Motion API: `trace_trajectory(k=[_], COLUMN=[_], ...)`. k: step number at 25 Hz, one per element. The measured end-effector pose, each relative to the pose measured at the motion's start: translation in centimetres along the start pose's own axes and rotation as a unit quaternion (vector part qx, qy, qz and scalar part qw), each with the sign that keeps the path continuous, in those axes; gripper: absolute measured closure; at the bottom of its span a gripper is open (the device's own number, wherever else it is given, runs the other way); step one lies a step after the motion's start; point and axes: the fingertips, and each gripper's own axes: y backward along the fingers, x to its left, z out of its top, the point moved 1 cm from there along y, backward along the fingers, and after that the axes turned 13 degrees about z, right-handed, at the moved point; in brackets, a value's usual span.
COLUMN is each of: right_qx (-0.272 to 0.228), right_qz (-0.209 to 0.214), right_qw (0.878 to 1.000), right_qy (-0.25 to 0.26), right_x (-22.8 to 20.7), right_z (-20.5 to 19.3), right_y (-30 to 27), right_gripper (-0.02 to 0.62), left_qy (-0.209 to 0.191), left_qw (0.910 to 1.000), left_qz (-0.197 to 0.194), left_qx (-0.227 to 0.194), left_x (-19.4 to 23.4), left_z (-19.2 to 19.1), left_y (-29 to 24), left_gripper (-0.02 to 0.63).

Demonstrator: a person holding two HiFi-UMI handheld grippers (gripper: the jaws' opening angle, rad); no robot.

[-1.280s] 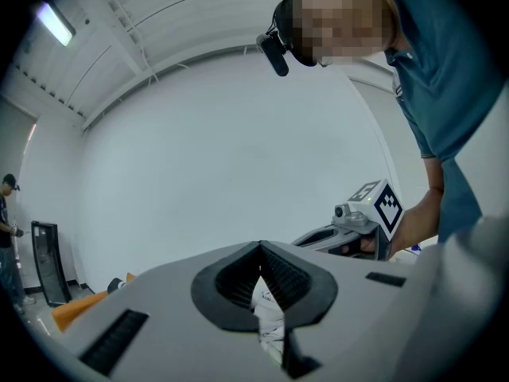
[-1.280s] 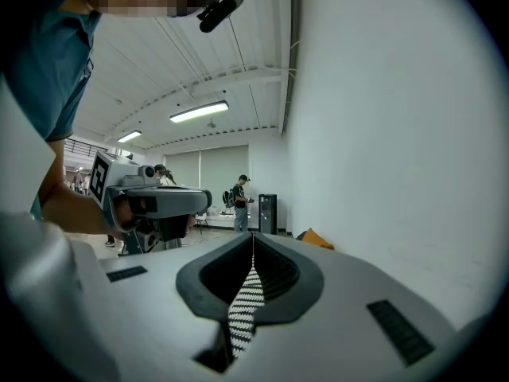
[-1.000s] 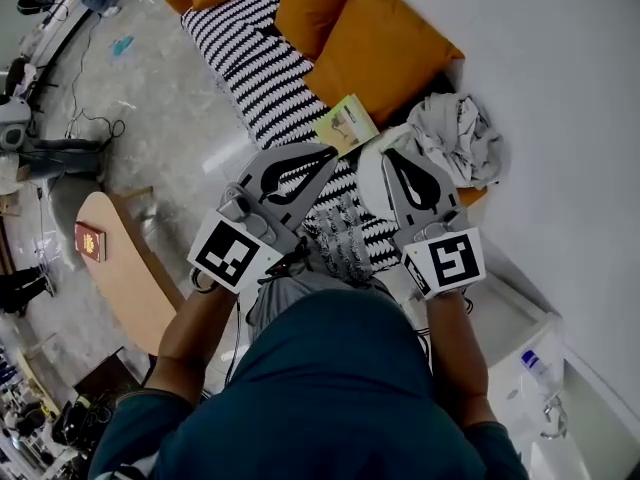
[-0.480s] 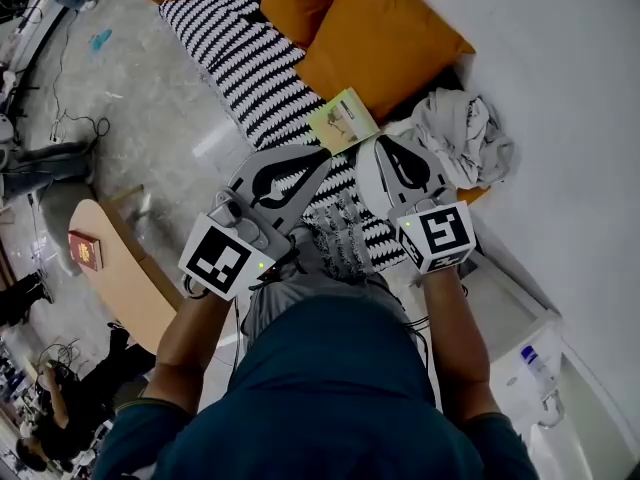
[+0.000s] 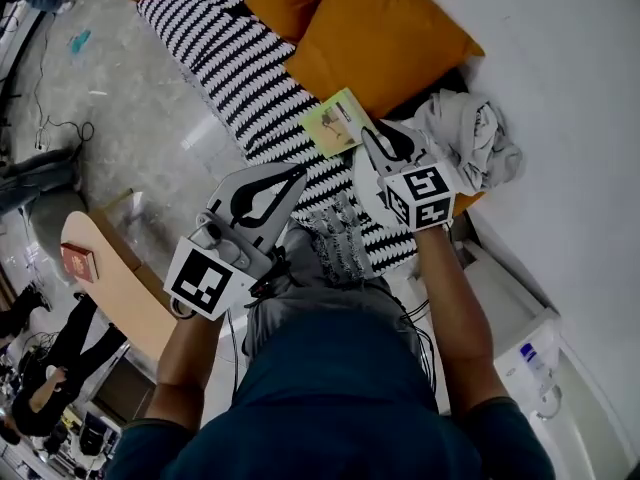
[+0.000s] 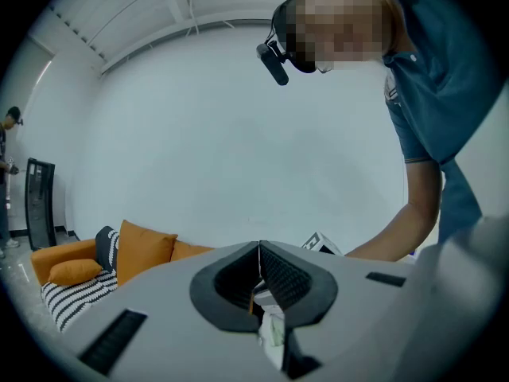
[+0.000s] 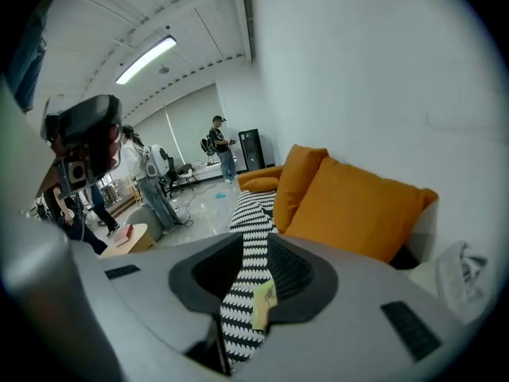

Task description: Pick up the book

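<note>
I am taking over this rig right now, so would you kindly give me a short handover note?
Left tool: shut, holding nothing.
Right tool: open, aimed at the thin yellow-green book, not yet gripping it.
The book lies flat on the black-and-white striped sofa seat, beside the orange cushion.
Done: right tool lined up. Left: close on the book and lift it.

No writing can be read anywhere. Print on the book [image 5: 340,124] cover is too small to make out.

A staged lab: a sofa [image 5: 260,78] on bare floor, cables [image 5: 40,128], people [image 7: 151,177] with gear under strip lights [image 7: 147,58].
</note>
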Motion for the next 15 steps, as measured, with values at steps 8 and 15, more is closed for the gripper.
trace_trajectory(k=[8,15], right_qx=[0.098,0.170], right_qz=[-0.012,-0.015], right_qw=[0.993,0.976], right_qy=[-0.062,-0.136], right_x=[-5.5,-9.7], right_z=[-7.8,-14.6], right_y=[-5.7,-9.2], right_gripper=[0.445,0.406], left_qy=[0.029,0.050], left_qw=[0.9995,0.9983], left_qz=[0.000,0.007], left_qx=[0.015,0.029], left_x=[2.5,4.2], left_z=[-3.0,-5.9], left_y=[-0.3,-0.1], left_gripper=[0.603,0.603])
